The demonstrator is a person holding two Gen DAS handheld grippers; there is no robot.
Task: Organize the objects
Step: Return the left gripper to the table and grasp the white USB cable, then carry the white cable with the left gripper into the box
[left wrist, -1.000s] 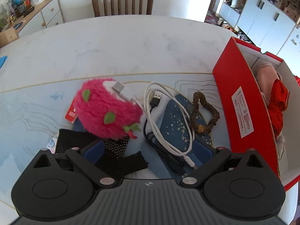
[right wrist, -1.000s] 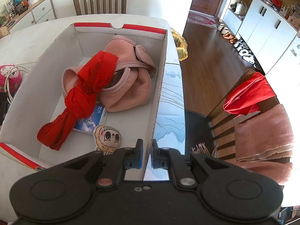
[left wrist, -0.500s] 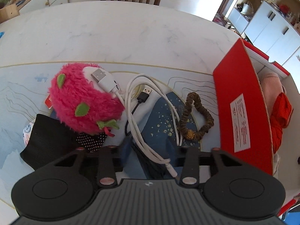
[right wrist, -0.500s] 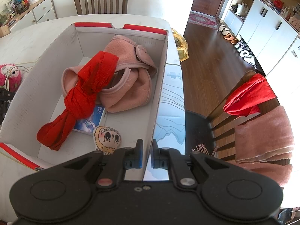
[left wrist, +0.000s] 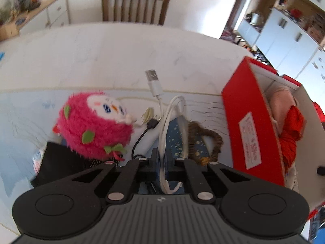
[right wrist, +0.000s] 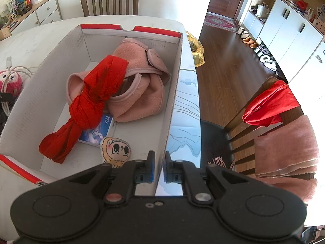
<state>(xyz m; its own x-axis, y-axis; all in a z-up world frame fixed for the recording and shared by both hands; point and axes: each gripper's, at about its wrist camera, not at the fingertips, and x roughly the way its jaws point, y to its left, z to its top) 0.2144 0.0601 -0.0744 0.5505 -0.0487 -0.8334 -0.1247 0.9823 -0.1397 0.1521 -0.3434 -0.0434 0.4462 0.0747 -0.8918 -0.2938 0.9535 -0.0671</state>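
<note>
I have the left gripper (left wrist: 161,162) closed on the white cable (left wrist: 165,122), whose loops rise from between the pads and whose USB plug (left wrist: 153,80) stands up over the table (left wrist: 101,57). The right gripper (right wrist: 158,167) is clamped on the near wall of the red box (right wrist: 172,101), so I think it holds the box in place. The step in hand is picking up the cable. Next I must lift it clear of the pink plush toy (left wrist: 93,126) and the black cable (left wrist: 142,137), which is maybe tangled with it, and carry it right, into the box beside the red cloth (right wrist: 95,93)
</note>
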